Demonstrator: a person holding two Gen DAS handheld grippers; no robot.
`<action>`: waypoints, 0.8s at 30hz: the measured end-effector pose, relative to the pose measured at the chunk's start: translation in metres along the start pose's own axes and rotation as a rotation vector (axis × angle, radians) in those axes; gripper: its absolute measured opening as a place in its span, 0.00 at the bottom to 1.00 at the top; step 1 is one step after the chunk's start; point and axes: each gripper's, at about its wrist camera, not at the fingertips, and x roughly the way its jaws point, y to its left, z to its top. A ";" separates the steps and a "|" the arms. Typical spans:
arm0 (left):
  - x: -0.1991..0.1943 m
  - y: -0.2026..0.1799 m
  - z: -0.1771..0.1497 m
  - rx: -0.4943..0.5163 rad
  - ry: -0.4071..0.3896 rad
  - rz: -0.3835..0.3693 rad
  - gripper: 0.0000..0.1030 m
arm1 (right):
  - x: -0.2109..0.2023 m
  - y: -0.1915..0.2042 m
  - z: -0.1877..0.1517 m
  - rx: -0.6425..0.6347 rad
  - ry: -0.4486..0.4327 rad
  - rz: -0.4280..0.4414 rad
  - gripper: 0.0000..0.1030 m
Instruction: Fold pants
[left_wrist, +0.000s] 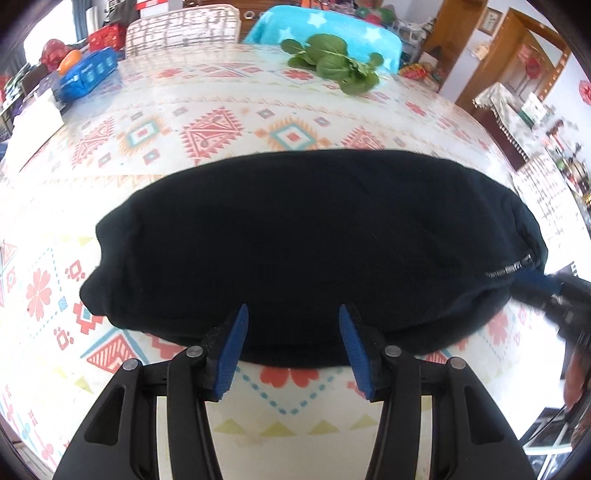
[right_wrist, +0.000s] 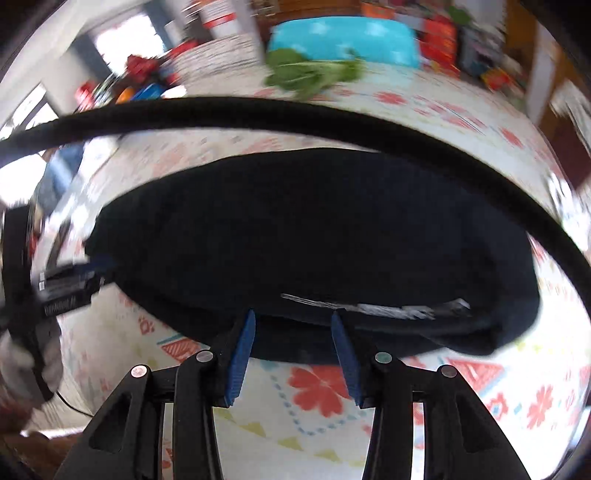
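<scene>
folded black pants lie lengthwise left to right.

A patterned table carries black pants, leafy greens.

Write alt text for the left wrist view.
The open left hand-held gripper hovers at the near edge of black folded pants on a patterned tablecloth. The right hand-held gripper touches the pants' right end; leafy greens lie at the far edge.
</scene>
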 end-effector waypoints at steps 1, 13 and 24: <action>0.001 0.002 0.001 -0.002 -0.002 0.016 0.49 | 0.006 0.012 0.002 -0.044 0.005 0.010 0.46; 0.017 0.036 0.017 -0.078 0.011 0.079 0.19 | 0.051 0.040 0.011 -0.173 0.076 0.010 0.09; -0.011 0.058 -0.015 -0.149 0.021 0.051 0.10 | 0.026 0.033 -0.021 -0.099 0.129 0.095 0.04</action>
